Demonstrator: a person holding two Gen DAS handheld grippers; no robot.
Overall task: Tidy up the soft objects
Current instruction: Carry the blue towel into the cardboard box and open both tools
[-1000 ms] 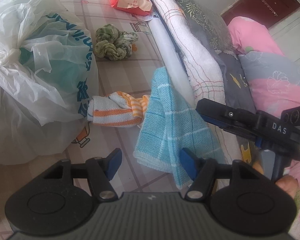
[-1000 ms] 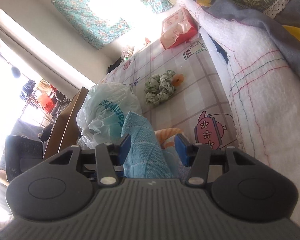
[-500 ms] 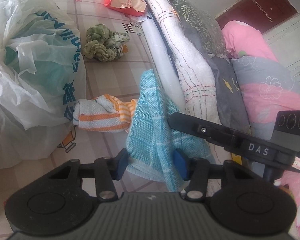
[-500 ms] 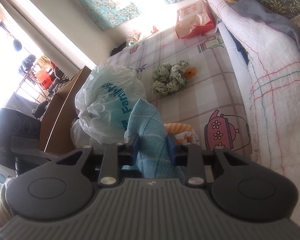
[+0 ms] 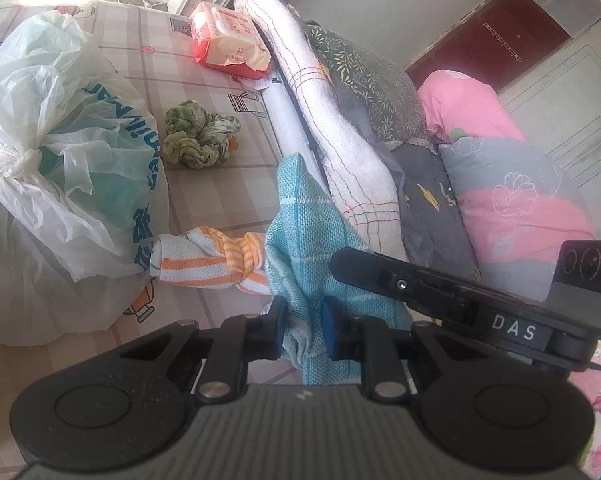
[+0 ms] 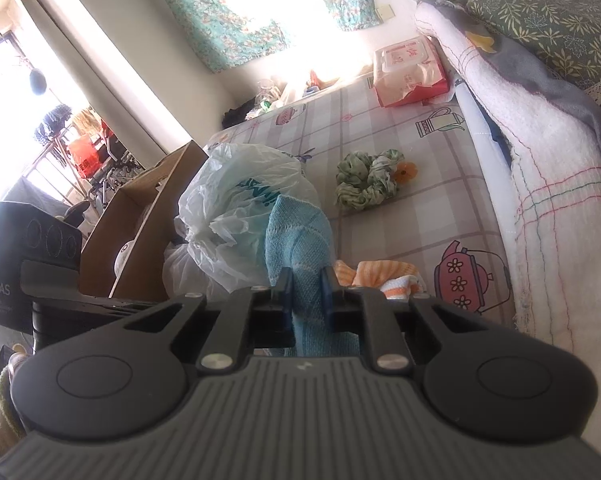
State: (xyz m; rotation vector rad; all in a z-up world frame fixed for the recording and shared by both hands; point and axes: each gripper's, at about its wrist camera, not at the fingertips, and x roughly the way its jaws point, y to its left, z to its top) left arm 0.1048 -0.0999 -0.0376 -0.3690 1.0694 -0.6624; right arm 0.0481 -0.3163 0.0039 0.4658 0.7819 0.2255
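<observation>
One blue cloth (image 5: 300, 236), pinched by left gripper (image 5: 304, 330) and right gripper (image 6: 306, 294), jaws just closing; one orange-striped cloth (image 5: 204, 260) left; one green scrunchie (image 5: 196, 140) far.

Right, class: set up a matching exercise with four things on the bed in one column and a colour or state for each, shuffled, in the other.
Things:
1. blue cloth
2. scrunched cloth
3. wipes packet
4. plastic bag

States:
A. red and white
B. knotted shut at the top
C. green, lying loose
D. pinched by both tools

Pairs: 1-D, 2-C, 3-A, 4-B
</observation>
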